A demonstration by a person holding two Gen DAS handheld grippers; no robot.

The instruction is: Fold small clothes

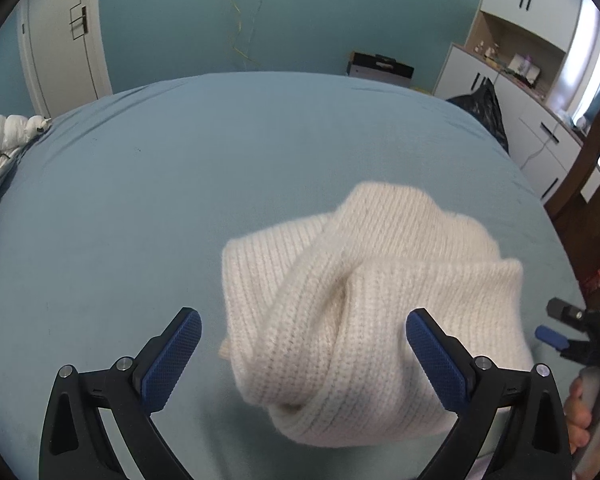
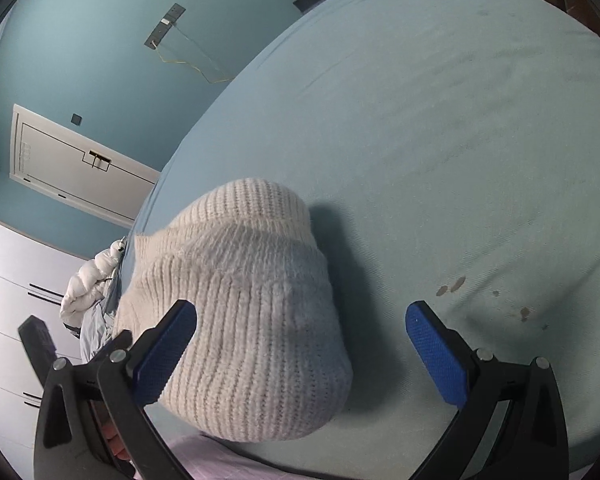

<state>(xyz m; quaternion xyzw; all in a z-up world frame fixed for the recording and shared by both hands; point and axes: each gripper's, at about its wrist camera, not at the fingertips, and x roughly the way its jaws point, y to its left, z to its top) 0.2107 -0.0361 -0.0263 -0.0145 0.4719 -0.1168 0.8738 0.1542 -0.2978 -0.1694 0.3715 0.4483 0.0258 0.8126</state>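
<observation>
1. Teal walls and a blue-sheeted bed (image 1: 140, 200) fill both views; the sheet gives a wide, soft, flat place for folding.
2. On the near part of the bed, close to its front edge, lies a cream ribbed knit garment (image 1: 360, 300), probably a small sweater. It is bunched into a thick bundle with layers lapped over each other, so I judge the fold is partly made but not tidy.
3. Left gripper (image 1: 302, 356) hovers with its blue-padded fingers (image 1: 176, 356) spread wide apart, holding nothing. The knit shows between them, and its right finger overlaps the fabric in the left wrist view; I cannot tell if it touches.
4. Right gripper (image 2: 300, 350) also stands wide apart and empty, approaching from the other side. Its left finger overlaps the bundle's edge, while its right finger is over bare sheet.
5. Coming in from both sides likely lets each gripper take an edge of the bundle.
6. Around: a white puffer jacket (image 1: 4, 140) at the far left bed edge, a white door (image 1: 60, 40), white cabinets (image 1: 540, 128), a black bag (image 1: 484, 108) and a wooden chair (image 1: 592, 176). All are well apart from the knit.
7. Nothing on the sheet blocks either gripper; some small dark spots (image 2: 452, 284) mark the sheet at the right.
</observation>
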